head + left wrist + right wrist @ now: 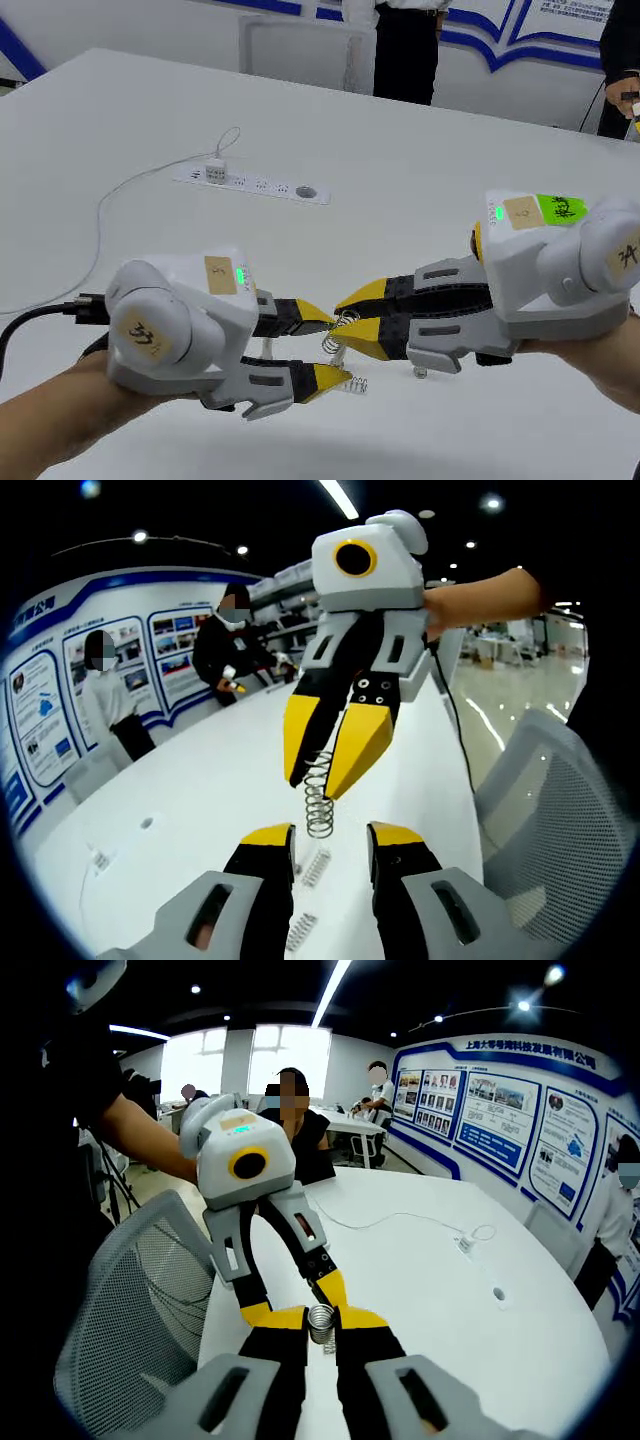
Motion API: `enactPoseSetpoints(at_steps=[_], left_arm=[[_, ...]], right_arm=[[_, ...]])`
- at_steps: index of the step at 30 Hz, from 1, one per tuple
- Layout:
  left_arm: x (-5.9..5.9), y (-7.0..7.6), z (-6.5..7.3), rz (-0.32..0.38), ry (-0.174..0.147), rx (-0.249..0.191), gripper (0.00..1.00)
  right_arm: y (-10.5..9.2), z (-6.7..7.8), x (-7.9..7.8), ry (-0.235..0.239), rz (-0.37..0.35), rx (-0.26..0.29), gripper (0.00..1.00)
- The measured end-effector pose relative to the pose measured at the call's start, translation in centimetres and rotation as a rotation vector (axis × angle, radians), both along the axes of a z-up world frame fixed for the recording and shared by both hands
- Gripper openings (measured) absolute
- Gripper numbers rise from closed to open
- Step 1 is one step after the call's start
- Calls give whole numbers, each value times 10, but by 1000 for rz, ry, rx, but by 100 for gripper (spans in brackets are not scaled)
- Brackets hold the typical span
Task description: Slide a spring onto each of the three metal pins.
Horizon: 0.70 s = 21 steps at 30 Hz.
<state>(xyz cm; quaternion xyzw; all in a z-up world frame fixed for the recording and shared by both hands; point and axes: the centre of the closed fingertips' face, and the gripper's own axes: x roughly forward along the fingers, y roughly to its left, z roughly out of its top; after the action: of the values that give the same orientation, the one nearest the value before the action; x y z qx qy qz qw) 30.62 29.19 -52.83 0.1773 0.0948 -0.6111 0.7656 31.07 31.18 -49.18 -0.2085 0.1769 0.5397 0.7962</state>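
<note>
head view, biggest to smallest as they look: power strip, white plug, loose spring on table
1. power strip
2. white plug and loose spring: about alike, spring nearer the camera, so unranked

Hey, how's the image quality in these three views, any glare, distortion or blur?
Head view: soft even light, faint shadows on the white table. Left gripper view: fisheye bows the table edge, the ceiling strip light glares, the held spring is sharp. Right gripper view: the windows are washed out.
</note>
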Motion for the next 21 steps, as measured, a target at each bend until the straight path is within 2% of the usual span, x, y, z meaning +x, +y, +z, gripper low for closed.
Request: enactPoseSetpoints(at_steps=[2, 5, 9, 14, 21], left_arm=[[0, 2, 1, 7, 19, -12, 30], [1, 6, 2, 22, 29, -23, 35], [5, 15, 0, 52, 11, -12, 41], [16, 31, -2, 114, 28, -10, 54], [30, 49, 1, 180, 34, -24, 62]], right_arm=[[-3, 0, 1, -1, -7, -1, 10], [-7, 0, 5, -6, -24, -2, 10], [-15, -2, 8, -7, -50, -8, 10], [-22, -3, 11, -9, -73, -13, 10], [-30, -9, 20, -6, -116, -27, 10]])
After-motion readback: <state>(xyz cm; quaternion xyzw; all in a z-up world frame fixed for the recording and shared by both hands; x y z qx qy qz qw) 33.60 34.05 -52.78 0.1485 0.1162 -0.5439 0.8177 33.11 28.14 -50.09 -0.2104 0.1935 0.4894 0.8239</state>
